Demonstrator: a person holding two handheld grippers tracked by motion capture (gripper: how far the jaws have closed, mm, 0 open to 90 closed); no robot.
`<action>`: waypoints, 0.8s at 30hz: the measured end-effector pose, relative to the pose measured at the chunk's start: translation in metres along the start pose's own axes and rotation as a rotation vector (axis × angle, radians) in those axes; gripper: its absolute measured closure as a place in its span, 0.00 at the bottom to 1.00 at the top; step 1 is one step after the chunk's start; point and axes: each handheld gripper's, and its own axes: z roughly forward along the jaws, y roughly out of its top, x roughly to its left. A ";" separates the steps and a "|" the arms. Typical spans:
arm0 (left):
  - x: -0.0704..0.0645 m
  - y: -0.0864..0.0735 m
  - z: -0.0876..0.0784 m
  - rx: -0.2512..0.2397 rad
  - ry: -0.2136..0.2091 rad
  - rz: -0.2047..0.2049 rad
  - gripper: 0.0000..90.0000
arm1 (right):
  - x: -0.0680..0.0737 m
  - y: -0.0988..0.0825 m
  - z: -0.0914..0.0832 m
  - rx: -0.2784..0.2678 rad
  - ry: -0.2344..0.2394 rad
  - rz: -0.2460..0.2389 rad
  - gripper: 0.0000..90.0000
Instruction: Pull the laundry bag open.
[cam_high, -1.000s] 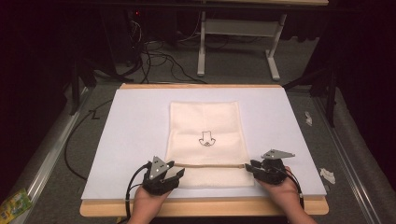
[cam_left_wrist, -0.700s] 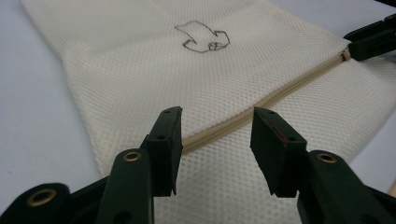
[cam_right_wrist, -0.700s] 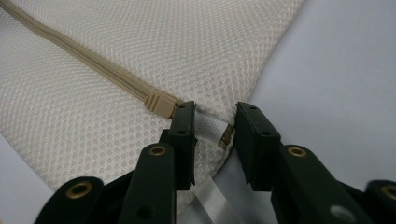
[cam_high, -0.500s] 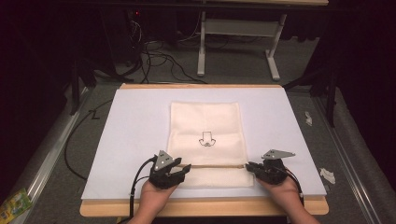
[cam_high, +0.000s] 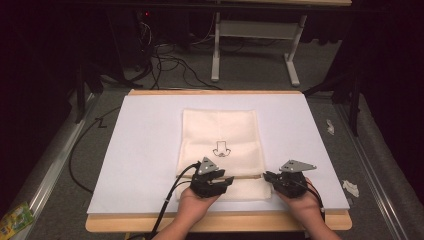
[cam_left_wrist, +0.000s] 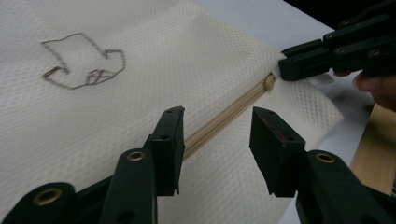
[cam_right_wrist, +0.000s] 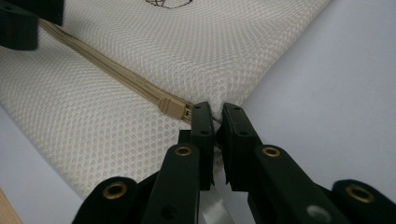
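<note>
Right gripper (cam_right_wrist: 215, 109) is clamped on the mesh bag's (cam_high: 220, 130) edge beside the zipper slider (cam_right_wrist: 172, 108), near the table's (cam_high: 150, 220) front edge. Left gripper (cam_left_wrist: 215, 133), jaws apart and just closing, straddles the zipper (cam_left_wrist: 219, 120).

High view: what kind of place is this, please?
Probably a lab or workshop set up for recording. A board with a white sheet lies on a dark floor, loose cables run behind it, and a desk frame stands at the back.
</note>
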 end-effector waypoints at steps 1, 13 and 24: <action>0.000 0.000 0.000 0.000 0.000 0.000 0.64 | 0.000 0.000 0.000 0.000 0.000 0.000 0.95; -0.036 0.009 0.062 0.013 -0.036 0.015 0.80 | 0.001 0.005 -0.007 -0.058 0.031 -0.016 0.95; -0.036 0.007 0.057 0.039 -0.025 0.045 0.97 | 0.001 0.004 -0.009 -0.067 0.015 0.003 0.95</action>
